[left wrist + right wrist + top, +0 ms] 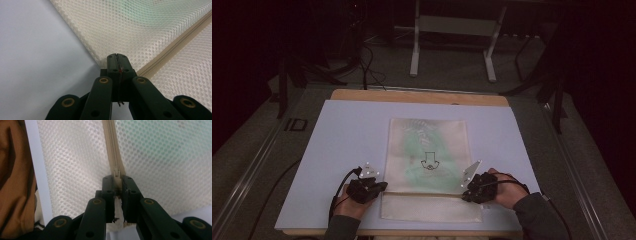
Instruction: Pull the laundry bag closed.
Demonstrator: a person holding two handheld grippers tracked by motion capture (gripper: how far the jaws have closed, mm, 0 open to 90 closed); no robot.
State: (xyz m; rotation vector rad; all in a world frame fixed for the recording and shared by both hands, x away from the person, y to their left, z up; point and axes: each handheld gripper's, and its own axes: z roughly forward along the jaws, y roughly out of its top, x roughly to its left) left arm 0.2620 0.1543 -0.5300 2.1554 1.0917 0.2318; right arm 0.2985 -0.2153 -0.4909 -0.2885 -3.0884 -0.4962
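The mesh bag (428, 155) lies flat on the middle of the table (342, 145), its zipper (432, 194) running across near the person's edge. Something green inside shows through the weave, too blurred to identify. A small black printed mark (429, 161) sits on the bag's front; no lettering in it can be read.

The left hand-held gripper (379, 187) has its jaws pressed together on the bag's corner at the zipper's end. The right hand-held gripper (465, 194) pinches the zipper pull (117, 173), its jaws nearly together around it.

The table carries a pale lilac sheet over a wooden board (412, 96). Beyond, the room is dim: grey carpet (452, 75), dark cables, and a white metal frame (457, 30) cut off at the top.
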